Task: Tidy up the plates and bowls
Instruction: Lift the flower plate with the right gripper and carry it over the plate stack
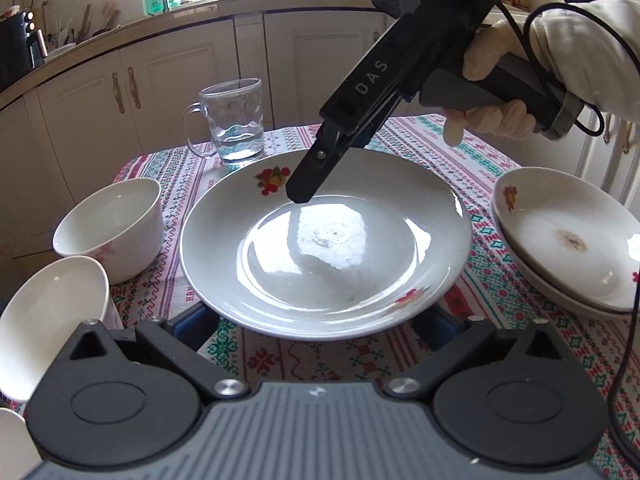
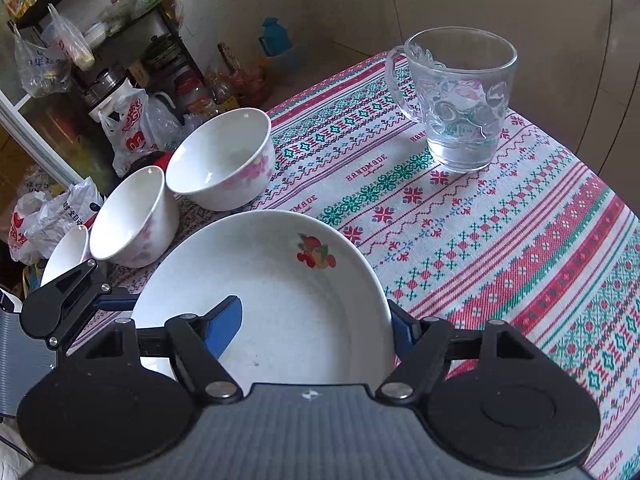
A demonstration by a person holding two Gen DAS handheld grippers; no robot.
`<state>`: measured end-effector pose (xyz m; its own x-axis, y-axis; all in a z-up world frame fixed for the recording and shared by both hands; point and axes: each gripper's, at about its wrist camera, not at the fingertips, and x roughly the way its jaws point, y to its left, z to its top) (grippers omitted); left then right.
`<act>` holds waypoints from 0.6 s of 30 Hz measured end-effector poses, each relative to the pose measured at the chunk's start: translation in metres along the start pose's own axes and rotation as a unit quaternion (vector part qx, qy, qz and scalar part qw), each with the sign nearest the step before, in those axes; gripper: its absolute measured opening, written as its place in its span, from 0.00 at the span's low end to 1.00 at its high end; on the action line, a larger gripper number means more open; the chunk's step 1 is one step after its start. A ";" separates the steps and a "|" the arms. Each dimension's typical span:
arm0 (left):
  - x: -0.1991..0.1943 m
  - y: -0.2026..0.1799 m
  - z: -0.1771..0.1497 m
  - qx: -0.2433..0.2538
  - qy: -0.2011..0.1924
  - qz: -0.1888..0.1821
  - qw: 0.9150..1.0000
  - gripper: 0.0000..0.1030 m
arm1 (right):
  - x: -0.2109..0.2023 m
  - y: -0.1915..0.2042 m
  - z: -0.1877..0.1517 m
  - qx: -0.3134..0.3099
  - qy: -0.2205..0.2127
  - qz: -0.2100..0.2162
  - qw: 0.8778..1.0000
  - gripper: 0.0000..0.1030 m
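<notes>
A large white plate (image 1: 324,240) with fruit prints lies mid-table, also in the right wrist view (image 2: 280,292). My left gripper (image 1: 320,332) is open, its blue-padded fingers (image 1: 196,326) under the plate's near rim on both sides. My right gripper (image 2: 316,324) straddles the plate's far rim, one finger (image 2: 224,326) inside the plate and one outside; in the left wrist view it (image 1: 304,192) hangs over the plate. Two white bowls (image 1: 116,228) (image 1: 52,320) stand left. Two stacked plates (image 1: 568,240) sit right.
A glass mug (image 1: 236,124) with some water stands beyond the plate on the patterned tablecloth (image 1: 480,168). Kitchen cabinets lie behind. In the right wrist view a third small bowl (image 2: 68,252) sits by the table edge, with bags and shelves beyond.
</notes>
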<state>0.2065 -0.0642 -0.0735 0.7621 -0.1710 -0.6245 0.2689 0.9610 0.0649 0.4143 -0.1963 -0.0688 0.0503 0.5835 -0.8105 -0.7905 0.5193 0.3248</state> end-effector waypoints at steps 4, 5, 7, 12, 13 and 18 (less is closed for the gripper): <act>-0.011 -0.003 0.002 0.007 -0.002 -0.014 1.000 0.99 | -0.013 0.009 -0.010 0.006 -0.011 -0.007 1.000 0.78; -0.014 -0.004 0.003 0.009 -0.003 -0.017 1.000 0.99 | -0.016 0.011 -0.012 0.008 -0.014 -0.009 1.000 0.78; -0.021 -0.007 0.003 0.016 -0.008 -0.022 1.000 0.99 | -0.024 0.015 -0.017 0.010 -0.019 -0.016 1.000 0.78; -0.032 -0.016 0.005 0.033 -0.013 -0.040 0.999 0.99 | -0.046 0.025 -0.034 0.018 -0.036 -0.031 0.999 0.78; -0.034 -0.018 0.006 0.037 -0.014 -0.045 0.998 0.99 | -0.051 0.028 -0.038 0.020 -0.039 -0.035 0.998 0.78; -0.045 -0.032 0.006 0.059 -0.024 -0.064 0.996 0.99 | -0.071 0.035 -0.060 0.036 -0.055 -0.053 0.996 0.78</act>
<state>0.1673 -0.0881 -0.0428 0.7435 -0.3026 -0.5964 0.4306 0.8989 0.0809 0.3466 -0.2572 -0.0289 0.2005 0.5867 -0.7846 -0.7322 0.6219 0.2779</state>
